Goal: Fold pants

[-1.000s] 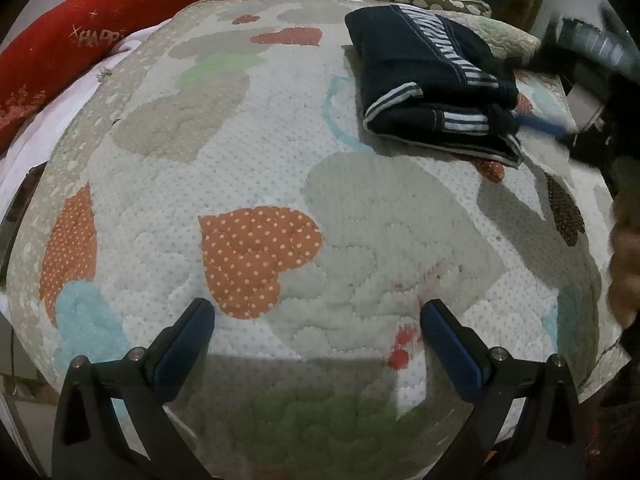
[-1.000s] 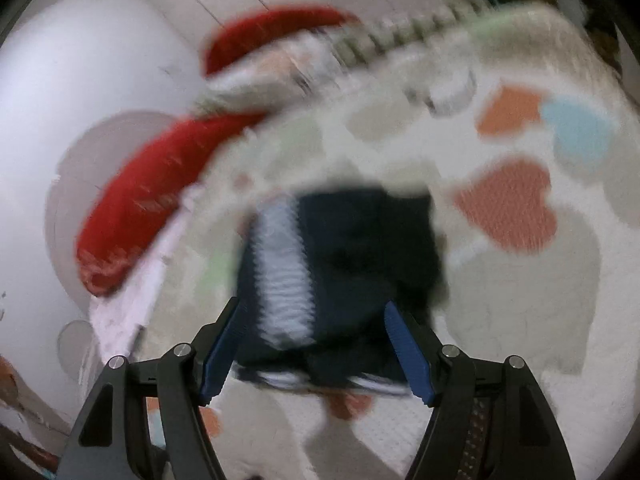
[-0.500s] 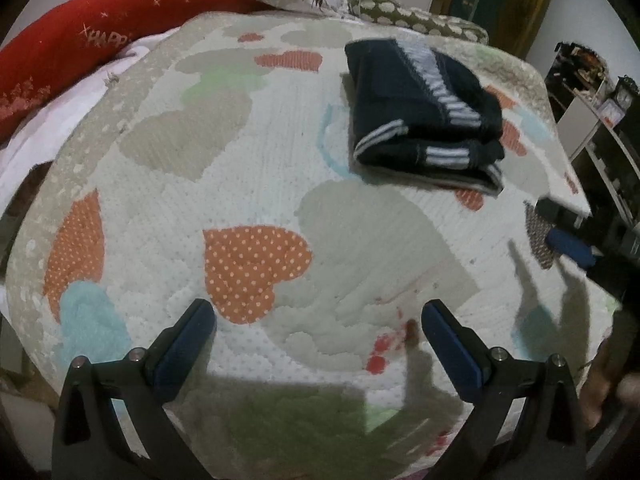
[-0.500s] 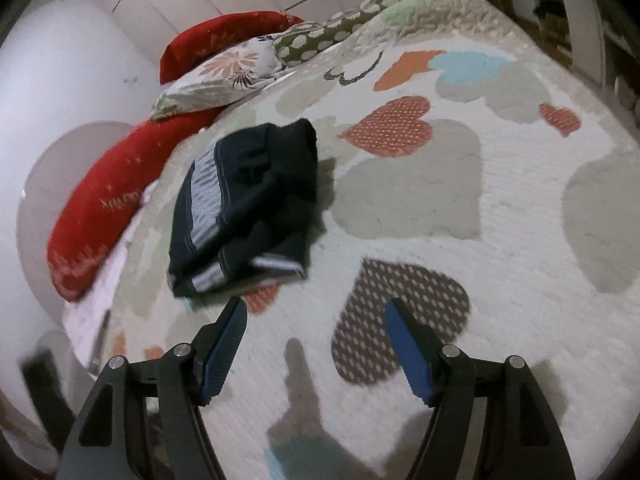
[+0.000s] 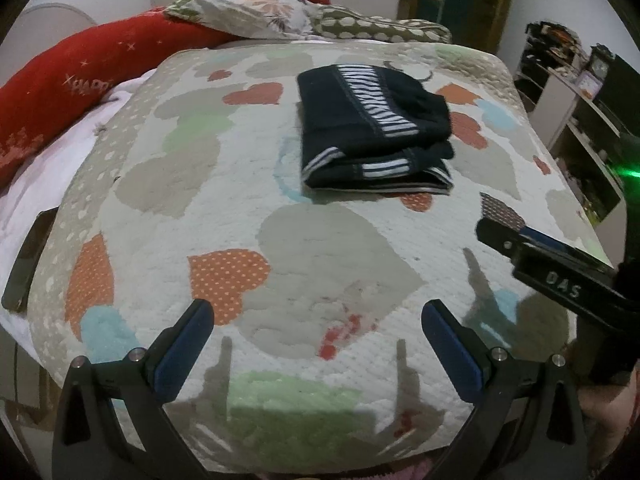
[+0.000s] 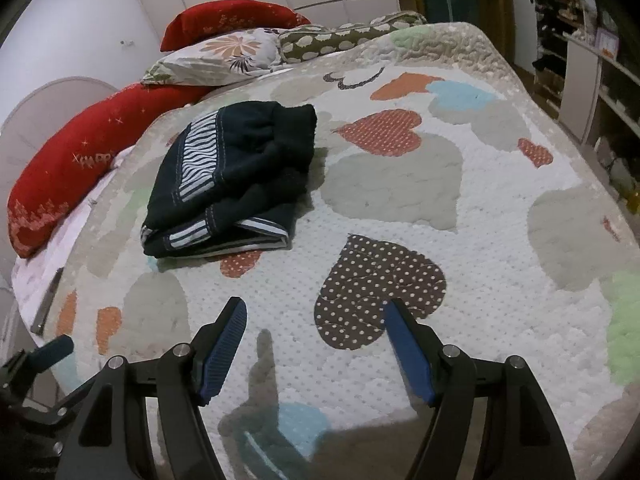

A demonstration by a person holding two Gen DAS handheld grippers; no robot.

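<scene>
Pants [image 5: 374,136], folded into a dark bundle, lie on the heart-patterned quilt [image 5: 320,248] at twelve o'clock from the left gripper [image 5: 318,336]; right gripper [image 6: 316,344] sees them at eleven. Both jaws gape wide, holding nothing.

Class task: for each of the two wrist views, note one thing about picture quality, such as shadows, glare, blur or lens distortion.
Left wrist view: sharp; the heart-patterned quilt bulges from fisheye distortion, and a green glare streak shows at the right edge. Right wrist view: also sharp; the open right gripper throws finger shadows onto the quilt, and the folded dark navy striped pants are clearly lit.
</scene>
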